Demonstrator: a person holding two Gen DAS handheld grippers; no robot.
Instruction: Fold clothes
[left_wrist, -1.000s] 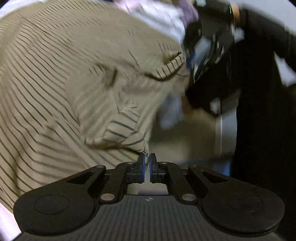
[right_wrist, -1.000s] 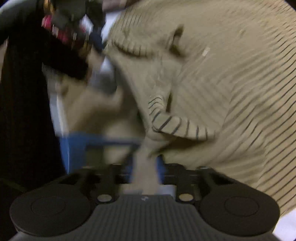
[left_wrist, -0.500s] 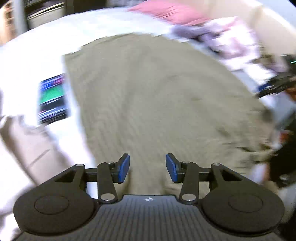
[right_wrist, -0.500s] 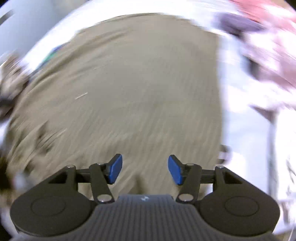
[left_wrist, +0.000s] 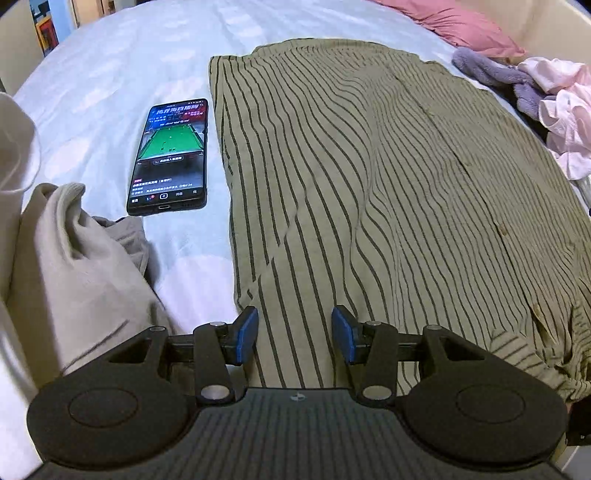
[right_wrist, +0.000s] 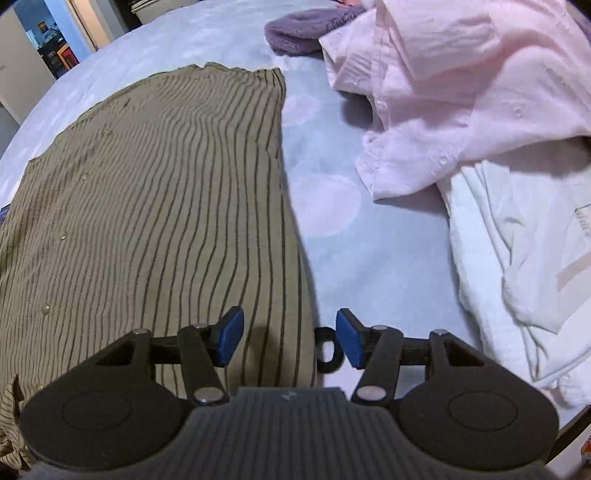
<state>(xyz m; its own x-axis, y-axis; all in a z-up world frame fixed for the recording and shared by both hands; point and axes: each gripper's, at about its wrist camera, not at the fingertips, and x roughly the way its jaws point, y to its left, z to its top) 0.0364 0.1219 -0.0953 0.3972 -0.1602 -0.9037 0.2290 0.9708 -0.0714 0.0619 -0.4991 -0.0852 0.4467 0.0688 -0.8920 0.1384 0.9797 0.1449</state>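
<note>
Olive striped shirt (left_wrist: 369, 192) lies flat; left gripper (left_wrist: 294, 334) and right gripper (right_wrist: 289, 336) jaws wide, apparently empty.

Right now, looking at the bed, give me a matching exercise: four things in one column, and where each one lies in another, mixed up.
Things
1. phone
2. pink shirt
3. beige garment
4. white garment

Places
A. crumpled at the left edge of the left wrist view, nearer than the phone
B. flat on the sheet, just left of the striped shirt
C. right of the striped shirt, beside a purple towel
D. at the right edge of the right wrist view, partly under the pink shirt

Pairs: 1-B, 2-C, 3-A, 4-D
</note>
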